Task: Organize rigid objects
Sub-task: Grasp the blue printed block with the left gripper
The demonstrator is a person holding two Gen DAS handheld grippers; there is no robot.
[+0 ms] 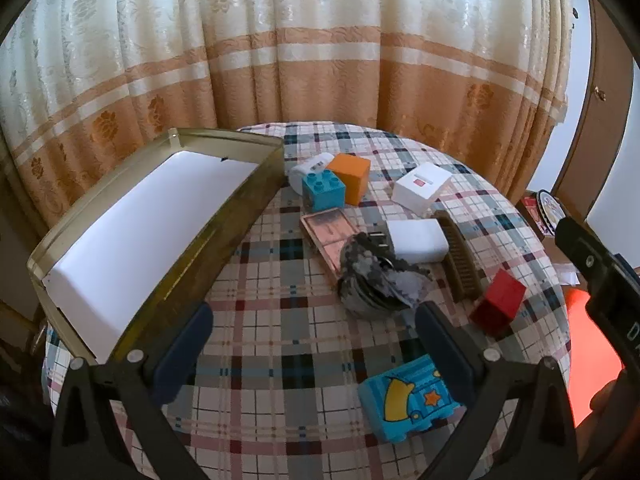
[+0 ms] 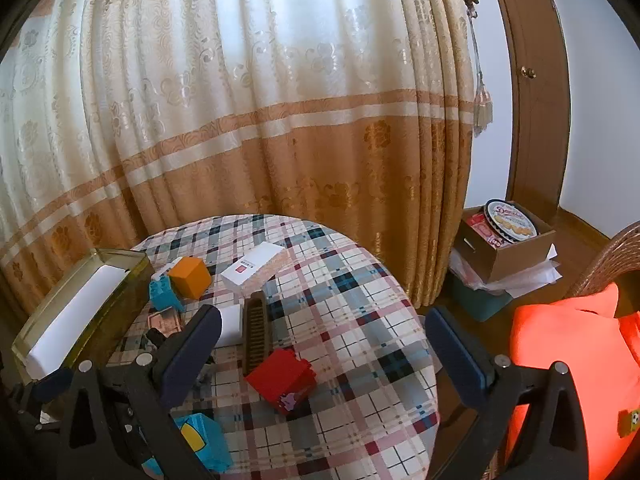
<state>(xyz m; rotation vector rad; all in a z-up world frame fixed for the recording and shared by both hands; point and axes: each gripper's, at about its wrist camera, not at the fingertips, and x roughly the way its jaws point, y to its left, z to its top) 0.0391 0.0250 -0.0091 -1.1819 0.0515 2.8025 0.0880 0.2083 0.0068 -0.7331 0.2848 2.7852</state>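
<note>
While unheld, red block (image 2: 282, 378) between jaws.

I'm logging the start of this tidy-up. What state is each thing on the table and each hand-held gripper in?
Left hand-held gripper: open, holding nothing.
Right hand-held gripper: open, holding nothing.
Tin box: lid off, only a white liner inside.
Orange cube: on the table, beside the blue brick.
Red block: on the table, lying tilted.
Brush: bristles up.
Blue toy car: on its side.
</note>
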